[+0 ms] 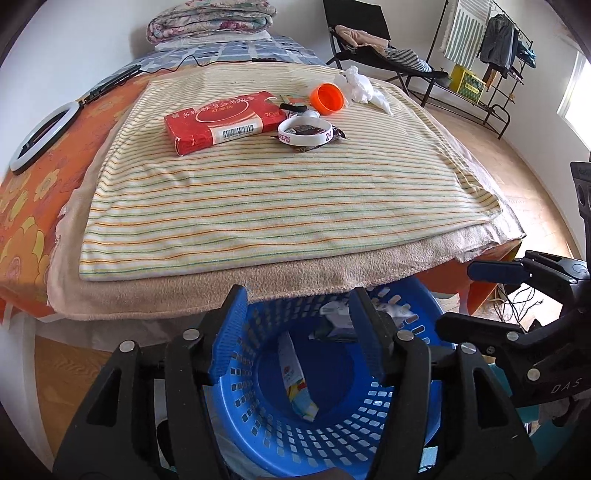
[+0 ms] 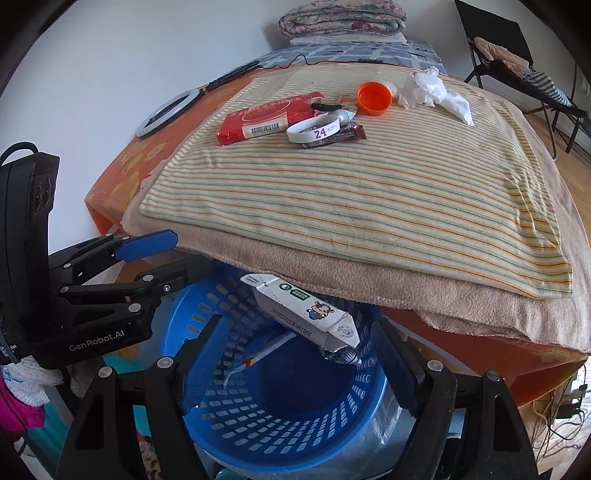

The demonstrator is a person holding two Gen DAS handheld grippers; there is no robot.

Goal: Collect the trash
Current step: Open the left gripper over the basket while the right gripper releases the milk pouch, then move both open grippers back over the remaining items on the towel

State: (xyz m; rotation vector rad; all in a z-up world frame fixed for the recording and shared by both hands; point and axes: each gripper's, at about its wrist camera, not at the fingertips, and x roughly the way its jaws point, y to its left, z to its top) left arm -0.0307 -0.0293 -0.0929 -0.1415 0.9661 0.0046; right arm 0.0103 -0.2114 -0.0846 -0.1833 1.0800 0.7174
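Observation:
A blue perforated basket (image 1: 332,435) (image 2: 266,417) stands on the floor under the table's front edge. It holds a white carton (image 2: 306,314) and a flat colourful packet (image 1: 297,380). My left gripper (image 1: 299,332) is open and empty just above the basket. My right gripper (image 2: 291,354) is open and empty above it too. On the striped towel (image 1: 277,192) (image 2: 369,192) far back lie a red box (image 1: 221,118) (image 2: 264,118), a white wristband (image 1: 304,131) (image 2: 314,131) on a dark wrapper (image 2: 349,133), an orange cap (image 1: 328,98) (image 2: 375,98) and crumpled white tissue (image 1: 360,86) (image 2: 430,90).
A ring light (image 1: 40,136) (image 2: 166,112) lies on the orange cloth at the left. Folded quilts (image 1: 210,20) sit at the bed's far end. A black chair (image 1: 369,48) and a clothes rack (image 1: 495,55) stand at the back right. Cables (image 2: 561,410) lie on the floor.

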